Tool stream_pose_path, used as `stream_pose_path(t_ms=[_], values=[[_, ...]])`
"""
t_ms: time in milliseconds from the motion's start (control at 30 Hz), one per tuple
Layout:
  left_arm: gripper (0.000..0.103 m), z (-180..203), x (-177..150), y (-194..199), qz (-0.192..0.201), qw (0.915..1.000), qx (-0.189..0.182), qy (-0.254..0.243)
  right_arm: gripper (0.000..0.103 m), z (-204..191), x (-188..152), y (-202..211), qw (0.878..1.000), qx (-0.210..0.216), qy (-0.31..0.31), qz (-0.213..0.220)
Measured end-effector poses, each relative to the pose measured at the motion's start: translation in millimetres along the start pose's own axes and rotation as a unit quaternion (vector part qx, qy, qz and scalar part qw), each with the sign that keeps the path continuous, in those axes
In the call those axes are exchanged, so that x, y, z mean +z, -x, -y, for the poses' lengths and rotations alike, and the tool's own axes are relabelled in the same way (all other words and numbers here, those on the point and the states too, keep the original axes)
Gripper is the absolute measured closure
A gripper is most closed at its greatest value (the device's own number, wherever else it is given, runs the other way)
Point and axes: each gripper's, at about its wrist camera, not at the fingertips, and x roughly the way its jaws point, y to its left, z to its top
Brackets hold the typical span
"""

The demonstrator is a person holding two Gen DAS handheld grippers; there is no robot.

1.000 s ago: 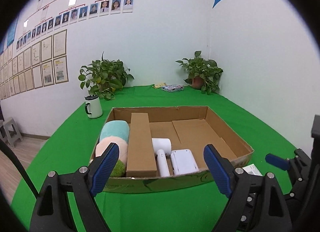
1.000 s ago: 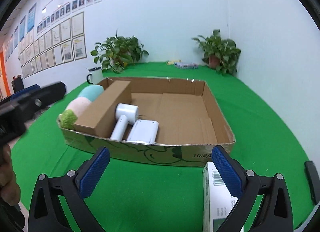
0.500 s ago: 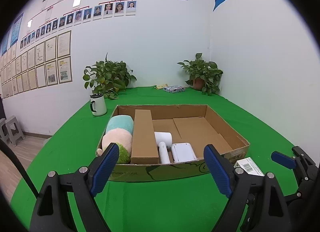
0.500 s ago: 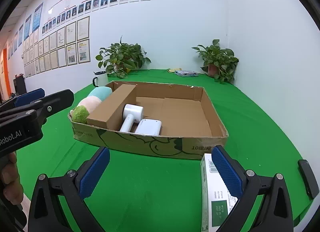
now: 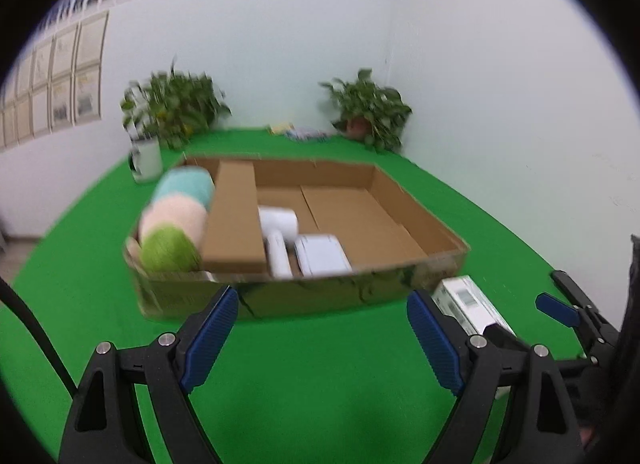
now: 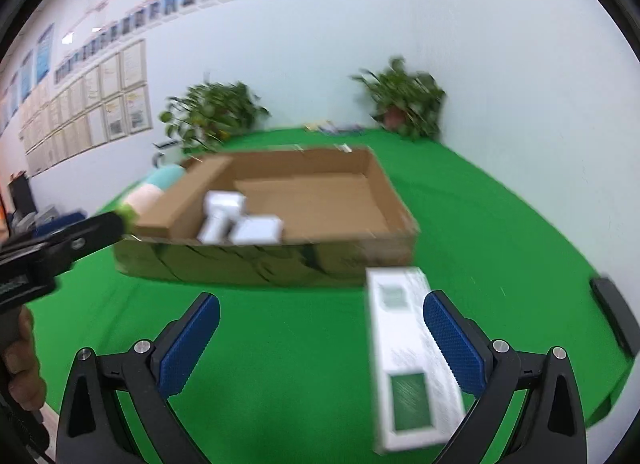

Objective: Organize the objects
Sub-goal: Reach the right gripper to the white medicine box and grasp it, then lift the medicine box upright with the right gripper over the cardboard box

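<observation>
A shallow cardboard box (image 5: 424, 215) (image 6: 396, 199) stands on the green table. It holds a pastel plush roll (image 5: 176, 215), a long brown carton (image 5: 234, 215), a white hair dryer (image 5: 278, 236) and a small white box (image 5: 322, 254). A white and green carton (image 6: 408, 352) lies on the cloth in front of the box's right corner, between my right gripper's fingers, close to the right one; it also shows in the left wrist view (image 5: 468, 304). My right gripper (image 6: 318, 344) is open. My left gripper (image 5: 322, 338) is open and empty, short of the box's front wall.
A white mug (image 5: 146, 159) and a potted plant (image 5: 176, 111) stand at the back left. A second plant (image 5: 372, 111) and small packets (image 5: 304, 131) are at the back right corner. A black object (image 6: 614, 316) lies at the table's right edge.
Both views have tilted down and gone blurry with motion. The white and green carton now lies further in between my right gripper's fingers.
</observation>
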Motion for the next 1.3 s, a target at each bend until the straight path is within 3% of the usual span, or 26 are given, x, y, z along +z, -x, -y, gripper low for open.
stream_pose_path(t_ms=[167, 300, 333, 400, 500, 633, 667, 700, 800, 867, 1067, 1133, 1267, 1300], values=[[0.017, -1, -31, -25, -0.053, 0.9985, -0.007, 0.003, 0.001, 51, -34, -28, 0.996, -0.037, -0.033, -0.076], [0.017, -1, -37, -34, -0.075, 0.9968, -0.023, 0.016, 0.004, 64, -47, -50, 0.993, -0.003, -0.031, -0.113], [0.017, -1, -37, -35, -0.076, 0.9967, -0.024, 0.015, 0.008, 63, -49, -53, 0.993, 0.0, -0.029, -0.117], [0.017, -2, -34, -39, -0.08, 0.9965, -0.023, 0.009, 0.042, 59, -52, -60, 0.991, 0.007, -0.032, -0.127], [0.017, -7, -36, -37, -0.085, 0.9956, -0.035, 0.019, 0.043, 42, -54, -62, 0.99, 0.002, -0.009, -0.137], [0.017, -17, -40, -34, -0.108, 0.9919, -0.058, 0.035, 0.035, -5, -57, -45, 0.987, 0.077, 0.013, -0.14], [0.017, -21, -42, -36, -0.121, 0.989, -0.072, 0.045, 0.011, -20, -58, -40, 0.984, 0.103, 0.023, -0.141], [0.017, -24, -44, -37, -0.132, 0.9863, -0.083, 0.054, 0.001, -35, -58, -36, 0.98, 0.132, 0.032, -0.143], [0.017, -33, -53, -44, -0.174, 0.9723, -0.121, 0.099, 0.001, -70, -59, -24, 0.97, 0.197, 0.06, -0.129], [0.017, -35, -57, -47, -0.19, 0.9631, -0.145, 0.123, 0.001, -85, -61, -20, 0.969, 0.202, 0.086, -0.117], [0.017, -21, -67, -55, -0.21, 0.9476, -0.197, 0.139, 0.001, -90, -66, -26, 0.967, 0.192, 0.107, -0.127], [0.017, -18, -70, -58, -0.215, 0.9437, -0.206, 0.144, 0.003, -90, -69, -24, 0.968, 0.182, 0.114, -0.128], [0.017, -13, -72, -57, -0.208, 0.9471, -0.201, 0.138, 0.038, -84, -78, -22, 0.971, 0.162, 0.113, -0.137], [0.017, -12, -72, -56, -0.208, 0.9473, -0.2, 0.139, 0.038, -83, -79, -25, 0.971, 0.16, 0.105, -0.144]])
